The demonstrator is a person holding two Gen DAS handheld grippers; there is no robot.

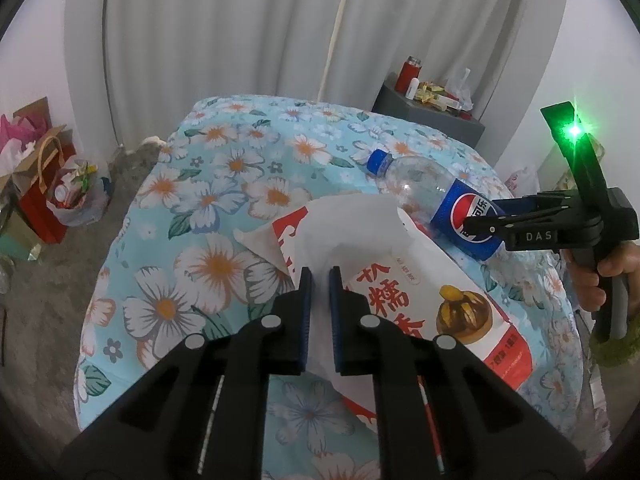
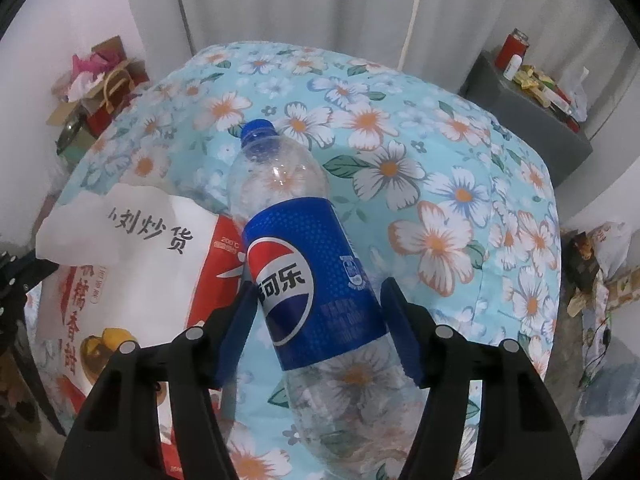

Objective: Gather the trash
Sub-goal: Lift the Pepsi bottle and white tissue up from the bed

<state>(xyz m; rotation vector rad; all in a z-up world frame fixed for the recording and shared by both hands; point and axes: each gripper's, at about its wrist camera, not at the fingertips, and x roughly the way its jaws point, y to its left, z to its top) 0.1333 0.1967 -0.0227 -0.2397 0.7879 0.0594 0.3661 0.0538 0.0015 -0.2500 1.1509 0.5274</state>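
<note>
An empty clear Pepsi bottle with a blue label and blue cap lies on the floral tablecloth. My right gripper is closed around its label, one finger on each side; it also shows in the left wrist view at the bottle. A white and red paper food bag lies beside the bottle; it shows at the left of the right wrist view. My left gripper is shut on the bag's white upper edge.
A grey side stand with a red flask and wrappers is behind the table at the right. Gift bags and a filled plastic bag sit on the floor at the left. White curtains hang behind. More clutter lies on the floor at the right.
</note>
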